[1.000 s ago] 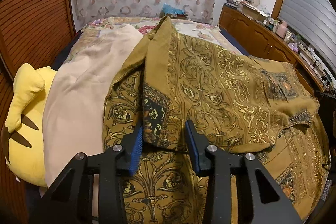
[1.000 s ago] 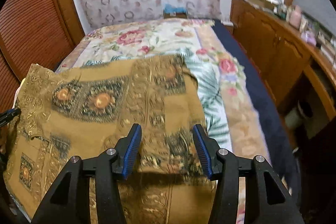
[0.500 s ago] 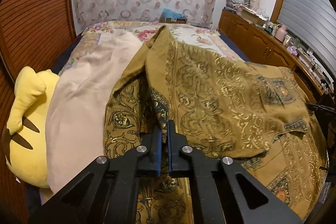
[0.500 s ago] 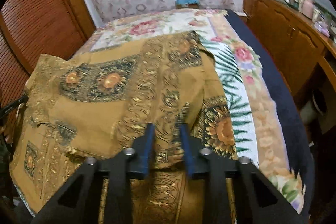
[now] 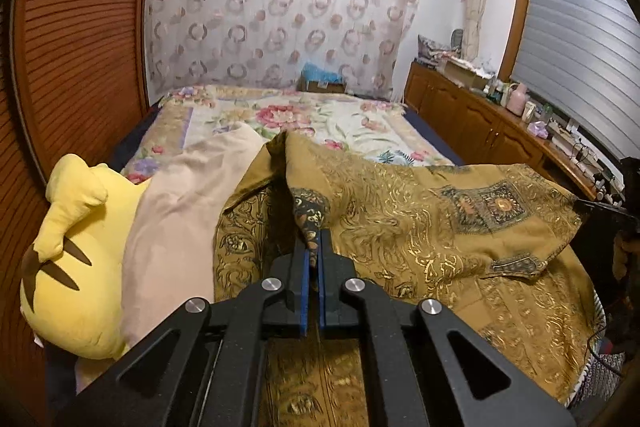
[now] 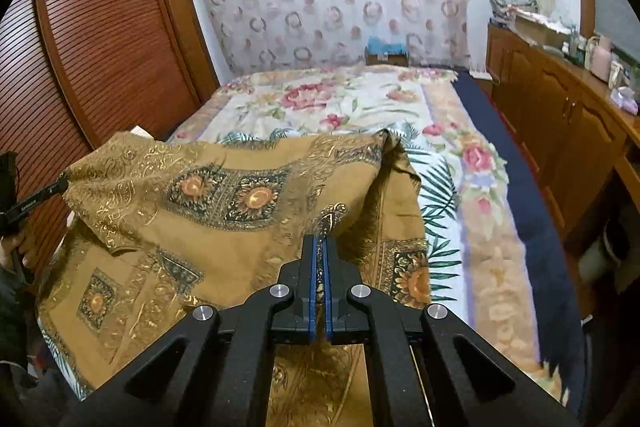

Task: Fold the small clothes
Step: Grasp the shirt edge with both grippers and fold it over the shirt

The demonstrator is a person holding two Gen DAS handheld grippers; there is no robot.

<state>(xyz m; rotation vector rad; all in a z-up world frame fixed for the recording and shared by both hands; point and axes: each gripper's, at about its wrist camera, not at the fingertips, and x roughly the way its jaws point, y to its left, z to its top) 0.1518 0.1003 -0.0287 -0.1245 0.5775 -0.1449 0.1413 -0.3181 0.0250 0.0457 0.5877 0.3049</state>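
Observation:
An ochre garment with gold and dark floral print (image 5: 440, 227) lies across the near end of the bed, its upper layer lifted. It also shows in the right wrist view (image 6: 208, 211). My left gripper (image 5: 314, 247) is shut on the left corner of that lifted layer. My right gripper (image 6: 320, 247) is shut on its right corner. Both hold the edge raised above the lower layer. The other hand-held gripper shows at the frame edge in each view.
A beige cloth (image 5: 176, 211) and a yellow plush toy (image 5: 72, 259) lie left of the garment. The floral bedspread (image 6: 344, 103) stretches beyond. A slatted wooden wardrobe (image 6: 100, 39) stands left; a wooden sideboard (image 6: 560, 119) with clutter runs along the right.
Both grippers went from open to shut on the garment's near edge, then lifted it and carried it toward the far end of the bed.

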